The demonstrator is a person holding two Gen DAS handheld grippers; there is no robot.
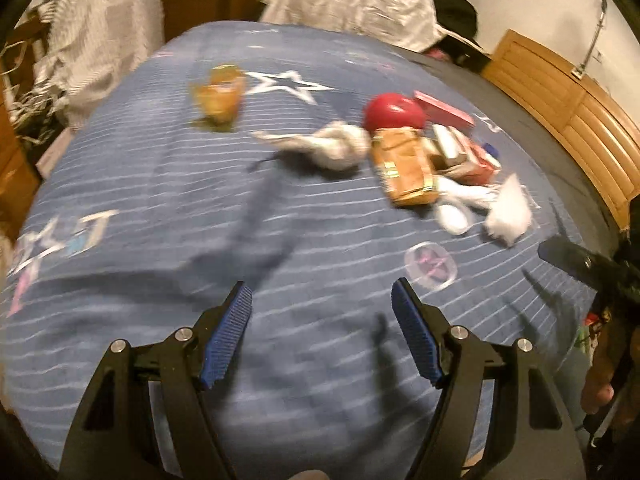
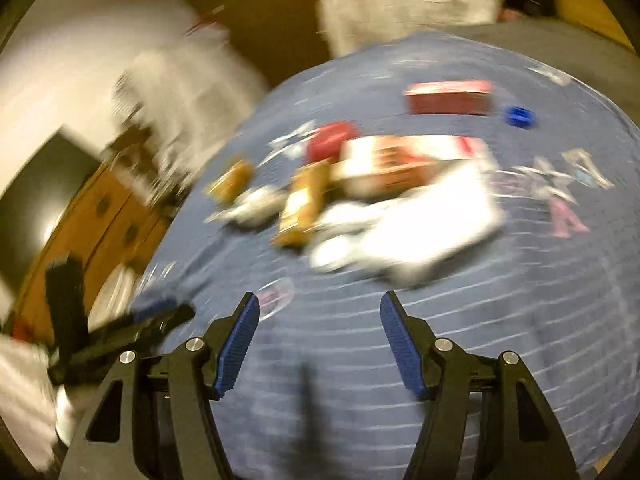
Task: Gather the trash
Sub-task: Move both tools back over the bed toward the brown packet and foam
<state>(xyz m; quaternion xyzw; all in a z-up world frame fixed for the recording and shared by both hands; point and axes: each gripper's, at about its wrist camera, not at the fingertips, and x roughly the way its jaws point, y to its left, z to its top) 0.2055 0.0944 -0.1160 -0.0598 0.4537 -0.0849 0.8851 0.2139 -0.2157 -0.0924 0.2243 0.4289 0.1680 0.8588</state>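
Trash lies on a blue blanket [image 1: 160, 208] with a star print: an orange wrapper [image 1: 218, 96], a crumpled grey-white wad [image 1: 340, 146], a red cup [image 1: 394, 114], an orange carton [image 1: 406, 168], red boxes [image 1: 444, 110], white paper [image 1: 508, 212] and a clear lid [image 1: 430, 264]. My left gripper [image 1: 322, 292] is open and empty, above the blanket short of the pile. My right gripper [image 2: 320, 304] is open and empty, near the blurred pile with its white paper [image 2: 424, 224], orange carton [image 2: 304, 200] and red box [image 2: 448, 98]. The right gripper also shows at the left view's right edge [image 1: 576, 260].
A blue cap [image 2: 518, 116] lies on the blanket at the far right. Pale bedding [image 1: 352, 4] is heaped at the bed's head. A wooden headboard [image 1: 568, 104] runs along the right. A wooden dresser [image 2: 100, 220] stands left of the bed.
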